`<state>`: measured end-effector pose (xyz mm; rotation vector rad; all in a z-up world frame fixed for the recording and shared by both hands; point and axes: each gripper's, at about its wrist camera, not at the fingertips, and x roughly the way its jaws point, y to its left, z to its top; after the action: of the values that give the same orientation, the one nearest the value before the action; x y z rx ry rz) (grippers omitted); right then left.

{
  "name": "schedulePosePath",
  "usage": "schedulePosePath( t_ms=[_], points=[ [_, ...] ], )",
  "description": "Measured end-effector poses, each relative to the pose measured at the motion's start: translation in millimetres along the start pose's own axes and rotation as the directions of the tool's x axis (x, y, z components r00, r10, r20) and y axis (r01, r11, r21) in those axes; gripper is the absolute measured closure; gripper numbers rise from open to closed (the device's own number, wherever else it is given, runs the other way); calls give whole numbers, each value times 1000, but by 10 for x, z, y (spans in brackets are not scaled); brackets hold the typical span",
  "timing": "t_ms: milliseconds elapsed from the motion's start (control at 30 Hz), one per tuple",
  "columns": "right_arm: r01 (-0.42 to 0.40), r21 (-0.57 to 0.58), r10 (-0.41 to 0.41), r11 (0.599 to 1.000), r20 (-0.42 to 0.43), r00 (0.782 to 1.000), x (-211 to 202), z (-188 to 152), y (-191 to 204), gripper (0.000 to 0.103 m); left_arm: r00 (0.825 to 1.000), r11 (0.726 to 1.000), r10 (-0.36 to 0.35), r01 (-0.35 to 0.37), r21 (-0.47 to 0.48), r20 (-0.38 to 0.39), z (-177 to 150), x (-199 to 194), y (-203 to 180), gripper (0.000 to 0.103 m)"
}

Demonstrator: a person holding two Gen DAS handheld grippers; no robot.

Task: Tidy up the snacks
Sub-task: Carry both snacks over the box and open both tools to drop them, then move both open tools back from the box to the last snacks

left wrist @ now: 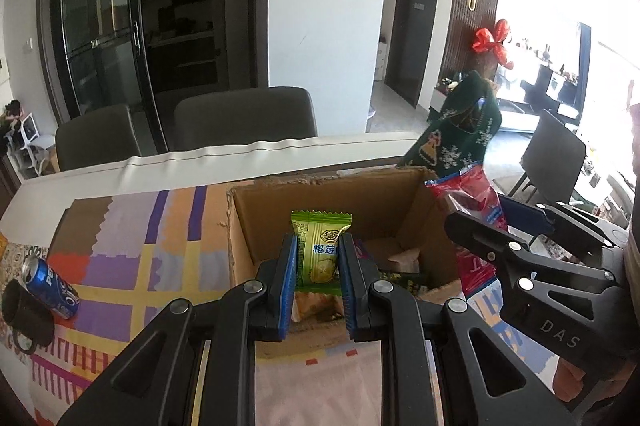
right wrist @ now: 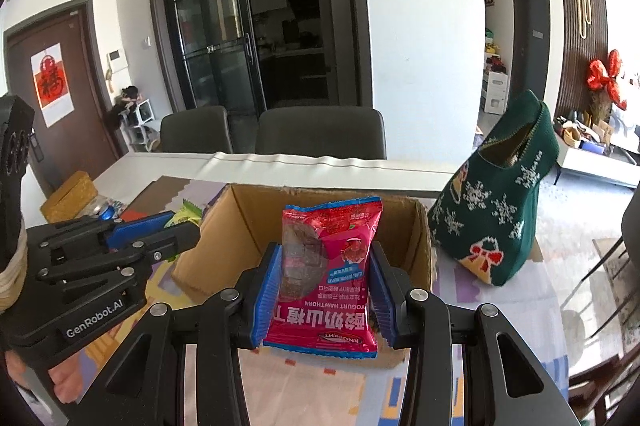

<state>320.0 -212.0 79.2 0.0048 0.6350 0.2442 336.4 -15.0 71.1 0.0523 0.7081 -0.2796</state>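
My left gripper (left wrist: 318, 258) is shut on a green snack packet (left wrist: 320, 246) and holds it upright over the open cardboard box (left wrist: 248, 226). My right gripper (right wrist: 324, 278) is shut on a red yogurt hawthorn snack bag (right wrist: 332, 266) and holds it above the same box (right wrist: 240, 226). The right gripper also shows in the left wrist view (left wrist: 496, 218), at the box's right side with the red bag (left wrist: 476, 194). The left gripper shows in the right wrist view (right wrist: 160, 230), left of the box. Several snack packets lie on the box floor (left wrist: 400, 266).
A blue Pepsi can (left wrist: 52, 286) lies on its side on the patterned tablecloth (left wrist: 120, 246) at the left, beside a dark mug (left wrist: 24, 314). A green Christmas stocking (right wrist: 504, 214) stands right of the box. A yellow box (right wrist: 70, 194) and chairs (right wrist: 320, 134) are behind.
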Motion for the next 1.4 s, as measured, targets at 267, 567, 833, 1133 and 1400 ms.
schedulePosePath(
  t_ms=[267, 567, 833, 1133, 1400],
  points=[
    [-3, 9, 3, 1000, -23, 1000, 260, 100, -48, 59, 998, 998, 65, -65, -21, -26, 71, 175, 74, 57],
    [28, -3, -28, 1000, -6, 1000, 111, -31, -46, 43, 990, 990, 138, -138, 8, 13, -111, -60, -1, 24],
    [34, -39, -33, 999, 14, 999, -216, -276, -4, 35, 991, 991, 136, -136, 11, -8, -462, -370, -139, 21],
    [31, -98, -33, 995, -14, 999, -535, -741, 35, 35, 990, 991, 129, -128, 23, -60, -962, -578, -311, 21],
    [32, -114, -38, 993, -51, 998, -719, -1107, -10, 35, 985, 995, 86, -92, -32, -150, -1435, -641, -478, 21]
  ],
)
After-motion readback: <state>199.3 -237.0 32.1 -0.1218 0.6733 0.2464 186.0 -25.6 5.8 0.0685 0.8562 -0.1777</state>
